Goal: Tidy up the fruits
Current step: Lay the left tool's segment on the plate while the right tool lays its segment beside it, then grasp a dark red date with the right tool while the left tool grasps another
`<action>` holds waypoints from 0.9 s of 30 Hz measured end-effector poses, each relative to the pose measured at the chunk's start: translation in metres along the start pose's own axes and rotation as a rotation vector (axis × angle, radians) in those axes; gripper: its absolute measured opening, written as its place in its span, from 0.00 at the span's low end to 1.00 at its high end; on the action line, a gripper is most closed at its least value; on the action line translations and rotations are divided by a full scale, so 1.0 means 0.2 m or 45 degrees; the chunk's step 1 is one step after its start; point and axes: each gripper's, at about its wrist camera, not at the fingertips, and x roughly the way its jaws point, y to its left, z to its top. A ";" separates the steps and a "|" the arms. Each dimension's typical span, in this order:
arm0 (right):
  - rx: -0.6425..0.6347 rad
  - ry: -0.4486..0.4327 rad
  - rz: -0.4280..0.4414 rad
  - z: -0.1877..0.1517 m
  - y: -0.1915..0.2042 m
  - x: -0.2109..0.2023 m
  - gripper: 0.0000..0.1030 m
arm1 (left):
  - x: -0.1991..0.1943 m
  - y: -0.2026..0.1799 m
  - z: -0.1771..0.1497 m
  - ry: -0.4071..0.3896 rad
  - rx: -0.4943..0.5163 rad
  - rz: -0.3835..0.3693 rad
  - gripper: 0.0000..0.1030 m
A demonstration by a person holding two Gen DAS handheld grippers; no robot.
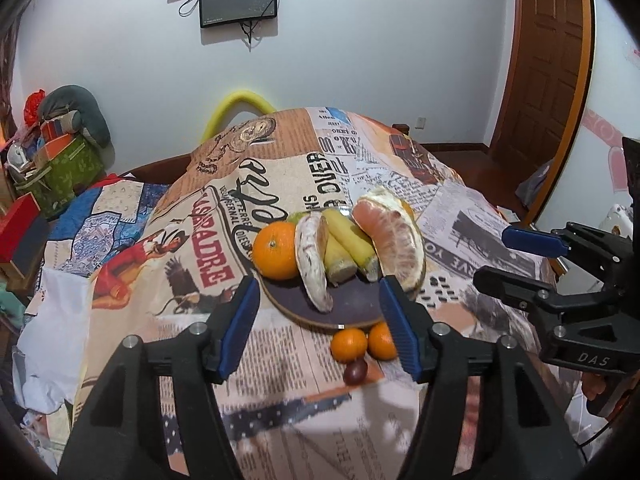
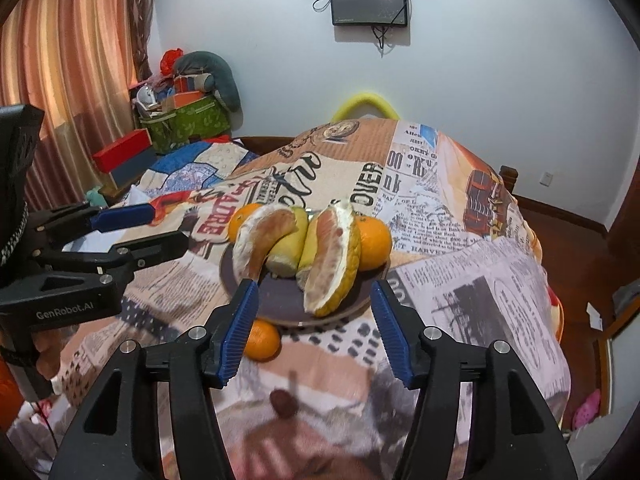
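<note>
A dark round plate (image 1: 352, 306) (image 2: 280, 304) sits on the newspaper-print tablecloth. It holds an orange (image 1: 276, 250), two peeled pomelo wedges (image 1: 390, 236) (image 2: 332, 260), yellow-green fruit pieces (image 1: 352, 242) and another orange (image 2: 374, 242). Two small tangerines (image 1: 349, 345) and a dark grape (image 1: 355, 372) (image 2: 283, 402) lie on the cloth in front of the plate. My left gripper (image 1: 320, 320) is open and empty, just short of the plate. My right gripper (image 2: 314, 326) is open and empty over the plate's near edge; it shows at the right of the left wrist view (image 1: 516, 260).
The cloth-covered table (image 1: 280, 184) drops away at its edges. A cluttered pile with a green box (image 1: 60, 172) and red box (image 2: 120, 152) stands at the left. A wooden door (image 1: 548, 60) is at the right. Screens (image 2: 368, 0) hang on the back wall.
</note>
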 end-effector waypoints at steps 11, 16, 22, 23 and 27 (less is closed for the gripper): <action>0.016 0.088 -0.004 -0.17 0.05 0.00 0.57 | 0.00 0.01 -0.17 0.101 -0.013 -0.023 0.64; 0.016 0.142 -0.007 -0.24 0.06 0.04 0.57 | 0.04 0.01 -0.24 0.151 -0.012 -0.037 0.64; 0.005 0.206 0.000 -0.32 0.09 0.11 0.57 | 0.12 0.01 -0.32 0.191 -0.003 -0.021 0.64; 0.000 0.215 0.002 -0.33 0.10 0.13 0.57 | 0.14 0.02 -0.33 0.202 -0.004 -0.027 0.64; -0.009 0.243 0.010 -0.36 0.11 0.17 0.55 | 0.20 0.03 -0.36 0.242 -0.031 -0.074 0.64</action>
